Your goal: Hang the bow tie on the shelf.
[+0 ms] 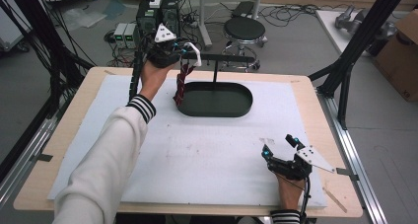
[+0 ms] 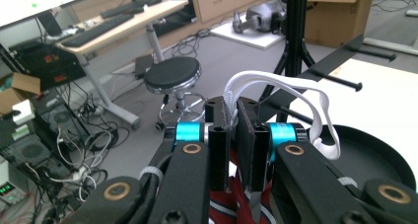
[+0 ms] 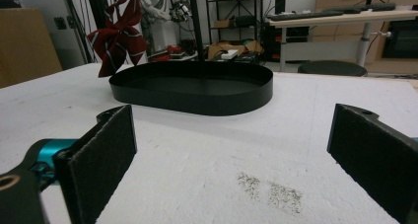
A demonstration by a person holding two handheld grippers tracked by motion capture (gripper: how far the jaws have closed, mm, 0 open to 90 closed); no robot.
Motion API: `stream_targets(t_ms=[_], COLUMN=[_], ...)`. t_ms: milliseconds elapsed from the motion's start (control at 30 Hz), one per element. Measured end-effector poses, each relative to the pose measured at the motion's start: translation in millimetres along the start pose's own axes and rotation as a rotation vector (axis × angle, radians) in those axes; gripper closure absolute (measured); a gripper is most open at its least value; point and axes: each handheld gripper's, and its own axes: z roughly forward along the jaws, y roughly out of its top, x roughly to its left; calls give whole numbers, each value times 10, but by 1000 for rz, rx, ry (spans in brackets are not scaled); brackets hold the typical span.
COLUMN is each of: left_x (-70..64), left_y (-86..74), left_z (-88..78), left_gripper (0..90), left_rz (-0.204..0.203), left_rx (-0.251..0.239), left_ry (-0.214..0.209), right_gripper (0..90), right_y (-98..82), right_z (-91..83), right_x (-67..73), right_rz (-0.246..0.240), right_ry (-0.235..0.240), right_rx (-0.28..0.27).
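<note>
The left gripper (image 1: 183, 50) is raised above the far left end of the black oval metal tray (image 1: 244, 108), its fingers (image 2: 218, 150) clamped tight on the white strap loop (image 2: 276, 86) of a dark red striped bow tie (image 1: 182, 86), which dangles free, probably so the loop can slip over a peg of the black hanging rack (image 1: 231, 59). The right gripper (image 1: 281, 147) rests on the white-covered table (image 1: 207, 155), fingers (image 3: 101, 155) spread wide and empty, apparently idle.

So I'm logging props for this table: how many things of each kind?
Dark red striped fabric bow on a white strap: 1
Black oval metal tray: 1
Black rack with pegs: 1
Total: 3
</note>
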Motion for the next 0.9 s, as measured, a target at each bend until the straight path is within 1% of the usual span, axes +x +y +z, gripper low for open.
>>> stream_targets(t_ms=[100,133,167,200,300,333,500,633,700,767,867,900], left_x=[16,23,23,27,32,30,6,10,3,1,-1,-4], left_y=[-60,-99,-99,-131,-159,-180,-230,-272,-285,-299,-307,-308], left_z=[37,60,60,83,103,117,135,128,129,137,148,152], left_gripper=[838,837,837,838,837,837,837,837,837,837,836,836], left_rz=[-6,-9,-9,-9,-13,-17,-12,-25,-13,-11,-14,-9], left_rx=[22,41,41,59,69,82,99,110,129,139,140,146], left_ry=[1,4,4,10,15,19,22,28,33,37,39,37], right_gripper=[36,36,36,36,36,36,36,36,36,36,36,36], right_y=[0,1,1,1,0,1,1,0,0,0,0,-1], right_z=[2,2,2,2,3,2,3,3,2,2,1,-1], right_x=[-1,-2,-2,-1,-2,0,-1,0,-1,0,0,1], right_rz=[0,0,0,-1,-4,0,-3,-7,-6,-6,-6,-3], right_ry=[0,0,0,0,0,0,0,1,1,1,1,0], right_rx=[0,0,0,0,0,1,0,-2,-2,-2,-3,-2])
